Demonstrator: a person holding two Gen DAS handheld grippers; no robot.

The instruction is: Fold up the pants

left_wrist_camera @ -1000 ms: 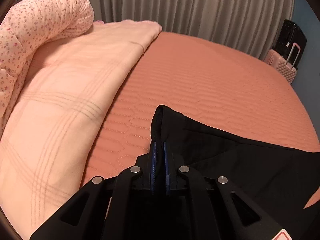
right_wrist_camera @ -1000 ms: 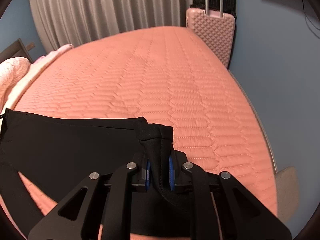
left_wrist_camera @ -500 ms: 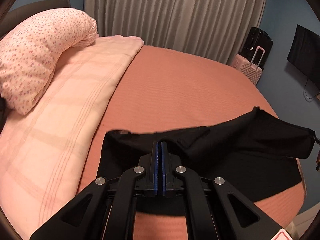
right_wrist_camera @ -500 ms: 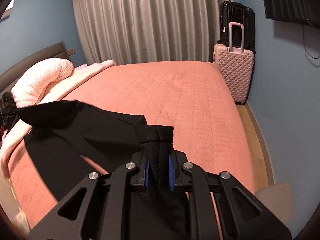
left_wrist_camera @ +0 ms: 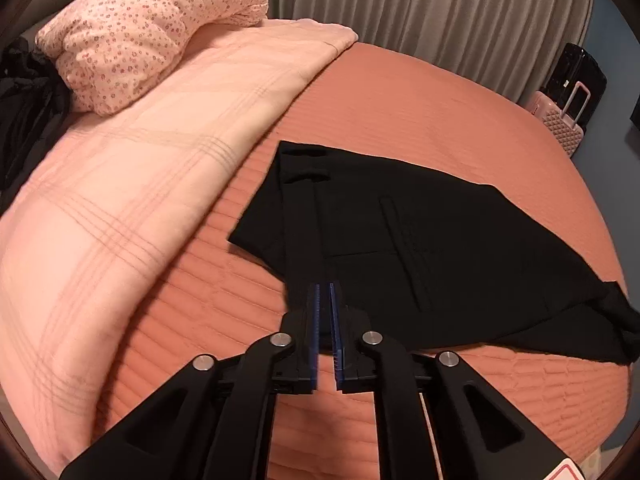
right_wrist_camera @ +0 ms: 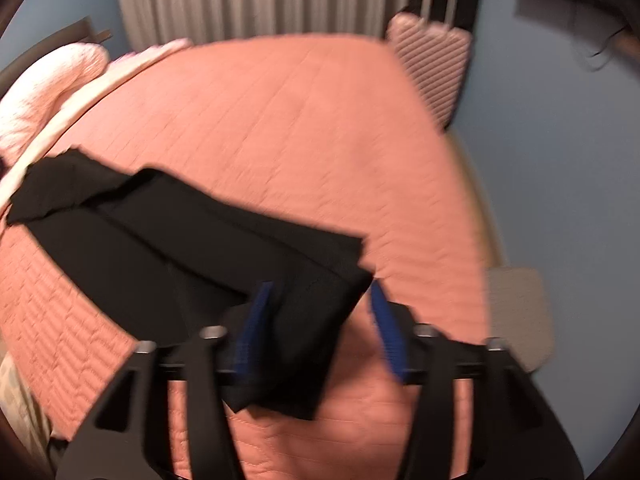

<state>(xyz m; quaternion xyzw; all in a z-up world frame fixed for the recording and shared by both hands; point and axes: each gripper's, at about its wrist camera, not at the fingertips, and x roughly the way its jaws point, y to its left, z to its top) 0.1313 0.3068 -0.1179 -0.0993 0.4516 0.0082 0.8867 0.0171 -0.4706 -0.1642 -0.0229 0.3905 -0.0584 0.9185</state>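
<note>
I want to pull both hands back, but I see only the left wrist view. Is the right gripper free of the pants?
Observer: Not fully. The right gripper is opening, and a corner of the pants is between its fingers; one pad stands clear of the cloth.
Operator: Does that corner lie flat?
Observer: The cloth looks doubled there. The blur hides whether it rests flat on the bedspread.
Operator: Is anything beside the bed on that side?
Observer: Yes, a beige flat thing on the floor.
</note>
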